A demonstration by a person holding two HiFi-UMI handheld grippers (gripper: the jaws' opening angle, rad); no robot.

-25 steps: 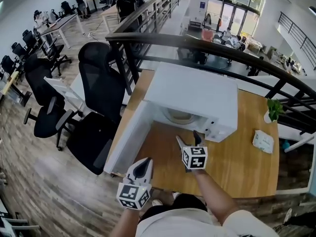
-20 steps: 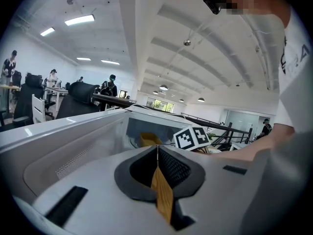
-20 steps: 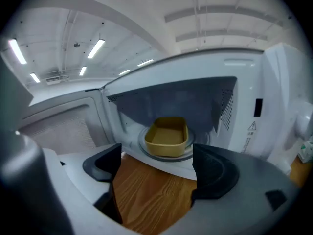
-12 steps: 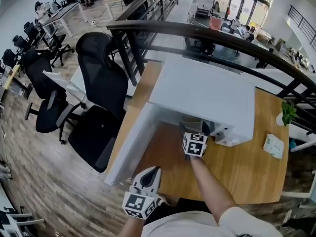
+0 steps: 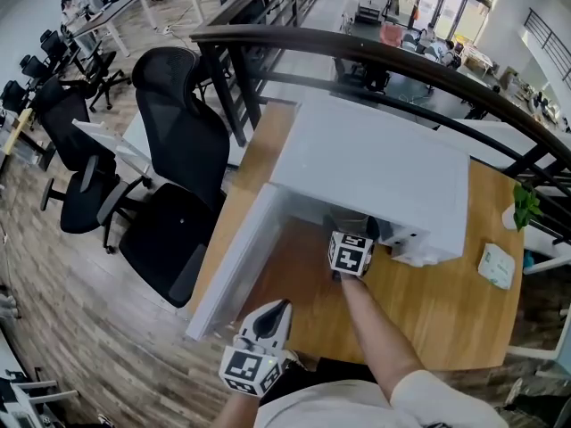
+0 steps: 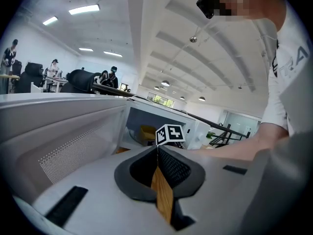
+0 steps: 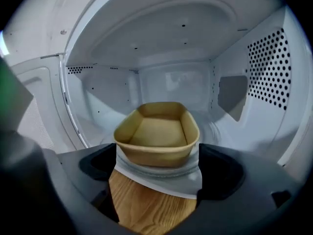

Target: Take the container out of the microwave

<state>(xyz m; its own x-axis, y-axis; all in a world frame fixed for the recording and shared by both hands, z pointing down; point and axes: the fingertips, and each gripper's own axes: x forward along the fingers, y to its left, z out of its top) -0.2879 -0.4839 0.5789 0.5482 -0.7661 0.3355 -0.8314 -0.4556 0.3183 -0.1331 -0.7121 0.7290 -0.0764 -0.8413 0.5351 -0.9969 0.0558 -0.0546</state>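
Note:
A tan paper container [image 7: 157, 133] sits on the floor of the white microwave [image 5: 375, 163], whose door [image 5: 234, 257] hangs open to the left. My right gripper [image 7: 157, 169] is at the cavity mouth with its jaws spread wide. They have just been opening, and the container stands just beyond the tips, untouched. In the head view the right gripper [image 5: 351, 237] reaches under the microwave's top edge. My left gripper [image 5: 266, 321] hangs shut and empty near the table's front edge. From the left gripper [image 6: 157, 150] view, the container [image 6: 145, 131] shows yellow inside the cavity.
The microwave stands on a wooden table [image 5: 437, 315]. A white packet [image 5: 497, 266] and a small plant [image 5: 522, 208] are at the table's right. Black office chairs [image 5: 174, 176] stand left of the table, and a black railing [image 5: 357, 56] runs behind it.
My right gripper has gone forward and down, from above the table in front of the microwave into its mouth. My left gripper has sunk slightly.

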